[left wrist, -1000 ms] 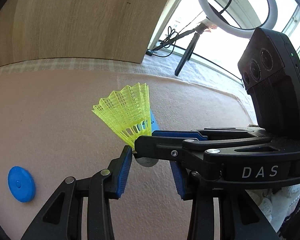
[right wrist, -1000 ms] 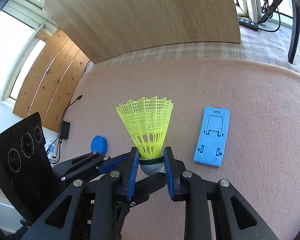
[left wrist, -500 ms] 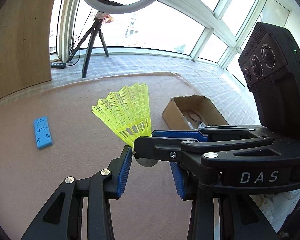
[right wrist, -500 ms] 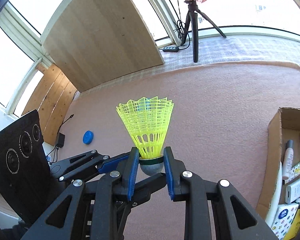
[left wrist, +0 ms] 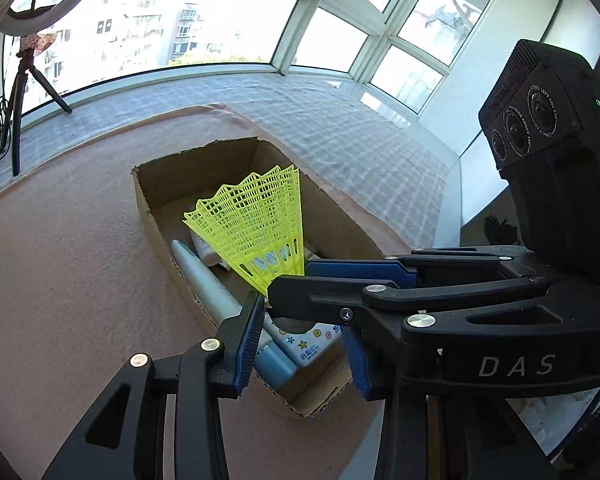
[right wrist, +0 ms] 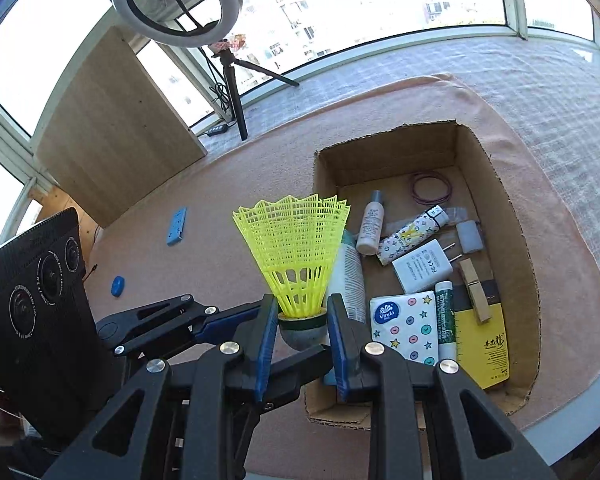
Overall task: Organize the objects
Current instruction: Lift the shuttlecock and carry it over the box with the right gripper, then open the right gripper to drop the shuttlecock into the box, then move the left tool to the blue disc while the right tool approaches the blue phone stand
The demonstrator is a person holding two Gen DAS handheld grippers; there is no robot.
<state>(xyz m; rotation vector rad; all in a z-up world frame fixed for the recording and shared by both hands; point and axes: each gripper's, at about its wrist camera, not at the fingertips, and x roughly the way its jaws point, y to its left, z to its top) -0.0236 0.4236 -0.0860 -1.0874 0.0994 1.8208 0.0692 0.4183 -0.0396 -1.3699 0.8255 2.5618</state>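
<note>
A yellow plastic shuttlecock (right wrist: 296, 256) stands upright with my right gripper (right wrist: 302, 332) shut on its grey cork base. It hangs over the near left edge of an open cardboard box (right wrist: 532, 280). In the left wrist view the shuttlecock (left wrist: 260, 232) sits above the box (left wrist: 156, 208), and the right gripper's fingers (left wrist: 340, 288) cross in front. My left gripper (left wrist: 302, 344) stands open, its blue pads on either side of the cork and not pressing on it. The box holds several small items, among them a tissue pack (right wrist: 404, 328) and a white charger (right wrist: 424, 266).
A blue phone stand (right wrist: 177, 226) and a blue disc (right wrist: 118, 286) lie on the pink mat to the left. A wooden board (right wrist: 116, 128) and a ring light on a tripod (right wrist: 228, 80) stand at the back. The table edge runs close behind the box on the right.
Both grippers have swung together to the right with the shuttlecock, from over the bare mat to over the cardboard box. The grip has not changed.
</note>
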